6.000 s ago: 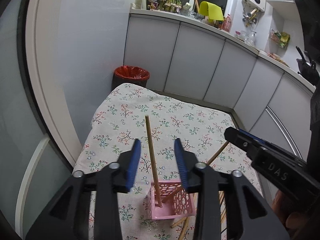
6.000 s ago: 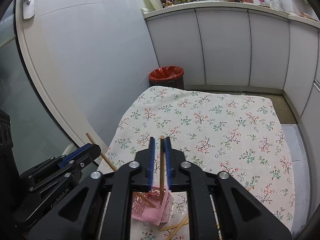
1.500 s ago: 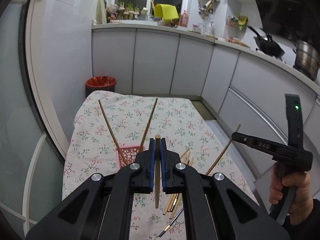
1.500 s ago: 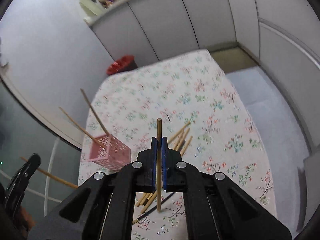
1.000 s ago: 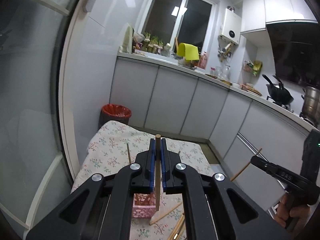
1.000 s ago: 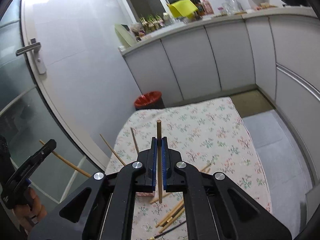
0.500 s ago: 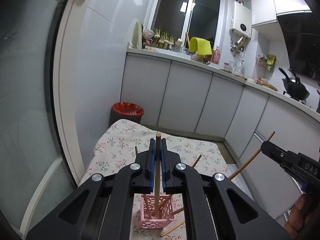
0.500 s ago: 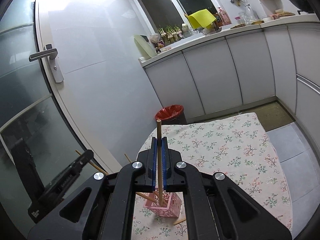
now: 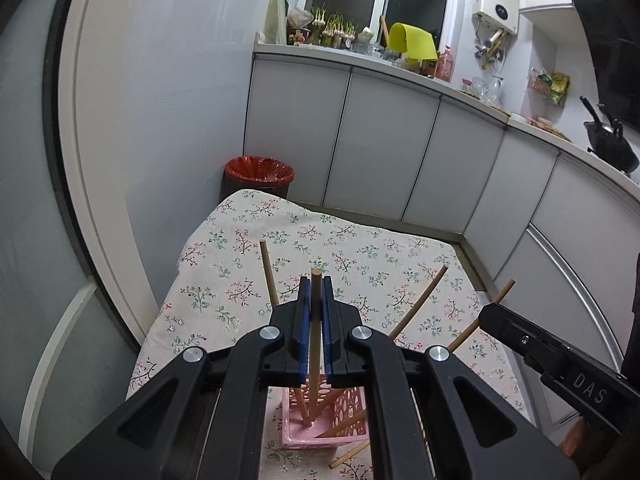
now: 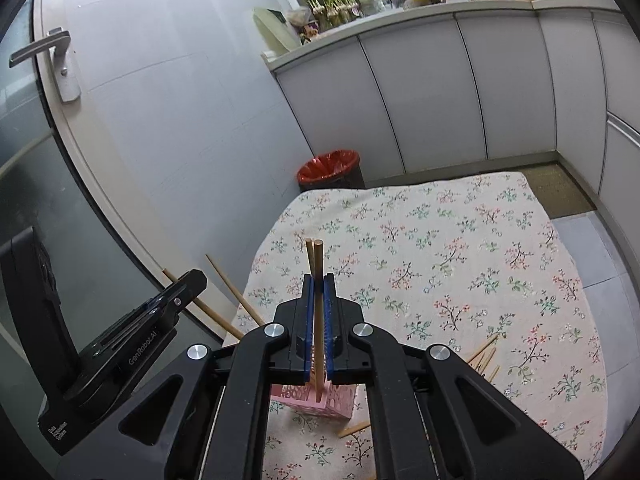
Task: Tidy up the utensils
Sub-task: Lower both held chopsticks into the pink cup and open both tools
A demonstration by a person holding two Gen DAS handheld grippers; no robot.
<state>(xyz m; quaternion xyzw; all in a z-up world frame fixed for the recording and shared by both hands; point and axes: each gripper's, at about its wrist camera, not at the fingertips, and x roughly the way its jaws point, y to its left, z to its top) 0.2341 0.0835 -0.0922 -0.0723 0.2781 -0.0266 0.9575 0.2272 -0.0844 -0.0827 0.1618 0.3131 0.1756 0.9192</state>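
Floral-clothed table [image 9: 248, 280] lies below both tongs. Left gripper [image 9: 316, 332] clamps a thin wooden chopstick [image 9: 315, 320] mid-shaft, tip inside the pink perforated plastic basket [image 9: 352, 404]; right gripper [image 10: 318, 328] likewise pinches another wooden chopstick [image 10: 318, 300]. Light, stiff, probably slippery sticks. Beyond stands a red-lined bin [image 9: 259, 170].

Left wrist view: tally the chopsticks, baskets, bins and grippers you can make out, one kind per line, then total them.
Chopsticks: 5 (2 gripped, 2 leaning free, 1 lying loose)
Pink basket: 1
Red-lined bin: 1
Grippers: 2 (left gripper, right gripper)
Total: 9
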